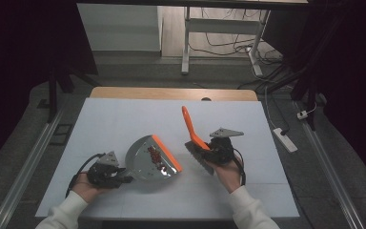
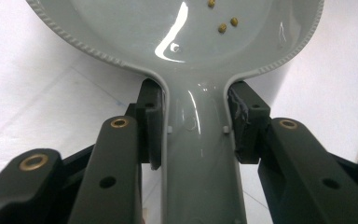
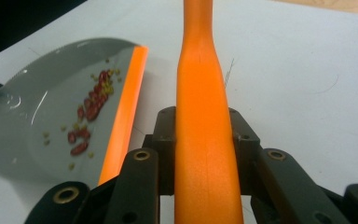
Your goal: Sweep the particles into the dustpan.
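Grey dustpan [image 1: 145, 160], holding red beans [image 1: 155, 156], sits left with its handle clamped by the left gripper [image 1: 124, 179]. Right gripper [image 1: 208, 151] clamps the orange brush [image 1: 193, 131] just right of it.

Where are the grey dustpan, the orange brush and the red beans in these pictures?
Dustpan [image 1: 140, 160]: high view, on the bare grey floor of the pan.
Brush [image 3: 204, 116]: right gripper view, on the middle of the orange handle.
Red beans [image 3: 93, 107]: right gripper view, on the heap beside the orange lip.
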Tool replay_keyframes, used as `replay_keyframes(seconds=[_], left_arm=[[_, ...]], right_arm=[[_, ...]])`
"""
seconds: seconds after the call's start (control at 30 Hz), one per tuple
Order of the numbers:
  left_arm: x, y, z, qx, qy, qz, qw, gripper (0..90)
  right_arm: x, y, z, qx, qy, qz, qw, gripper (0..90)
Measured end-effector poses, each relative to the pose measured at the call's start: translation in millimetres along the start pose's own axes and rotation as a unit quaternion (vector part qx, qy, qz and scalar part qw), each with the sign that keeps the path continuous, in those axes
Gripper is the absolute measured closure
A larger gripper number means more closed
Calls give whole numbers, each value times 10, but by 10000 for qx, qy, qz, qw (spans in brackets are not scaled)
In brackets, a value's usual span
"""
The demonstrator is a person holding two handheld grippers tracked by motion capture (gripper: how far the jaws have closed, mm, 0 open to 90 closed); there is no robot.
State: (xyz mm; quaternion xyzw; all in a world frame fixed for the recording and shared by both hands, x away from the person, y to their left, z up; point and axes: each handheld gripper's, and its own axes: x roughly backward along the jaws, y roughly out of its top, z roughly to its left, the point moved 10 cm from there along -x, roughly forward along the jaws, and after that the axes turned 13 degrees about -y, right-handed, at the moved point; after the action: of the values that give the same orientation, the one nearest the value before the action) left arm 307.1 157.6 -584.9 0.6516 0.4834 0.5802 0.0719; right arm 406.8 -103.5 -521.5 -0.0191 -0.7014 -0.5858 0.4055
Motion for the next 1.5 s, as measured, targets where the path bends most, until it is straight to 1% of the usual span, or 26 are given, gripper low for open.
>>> replay_keyframes(seconds=[0.1,0.2,0.33,0.43,0.5,0.6,0.7,0.73,0.83,1.0,1.13,1.23,1.37,1.5], left_arm=[[80,24,33,103,135,-238,9996,615],[146,39,64,275,264,-485,9981,615],[186,49,80,415,400,-661,9961,615],[208,57,80,483,420,-747,9952,615],[218,53,77,570,395,-769,9946,615],[227,41,72,650,441,-797,9937,615],[238,33,64,755,477,-862,9923,614],[237,27,57,815,464,-884,9917,614],[246,-4,57,936,512,-920,9900,615],[272,-47,59,1105,641,-999,9868,615],[270,-65,43,1131,737,-977,9860,614],[279,-69,20,1156,813,-993,9850,615],[298,-86,19,1226,943,-1066,9822,614],[311,-108,32,1308,1019,-1110,9799,614]], right_arm=[[56,13,-21,55,28,-75,10000,704],[127,16,-61,96,48,-141,9998,704],[218,-15,-133,106,55,-168,9998,704],[264,-47,-188,113,35,-178,9998,704],[287,-68,-219,95,23,-163,9998,704],[316,-96,-249,104,21,-136,9999,704],[340,-136,-263,160,41,-112,9998,704],[348,-150,-265,163,46,-103,9998,704],[386,-196,-281,235,81,-65,9997,704],[457,-260,-336,282,97,-84,9995,704],[518,-314,-361,280,147,-99,9995,704],[549,-344,-367,247,203,-85,9995,703],[581,-374,-350,243,287,-71,9993,704],[592,-392,-327,276,332,-48,9991,704]])
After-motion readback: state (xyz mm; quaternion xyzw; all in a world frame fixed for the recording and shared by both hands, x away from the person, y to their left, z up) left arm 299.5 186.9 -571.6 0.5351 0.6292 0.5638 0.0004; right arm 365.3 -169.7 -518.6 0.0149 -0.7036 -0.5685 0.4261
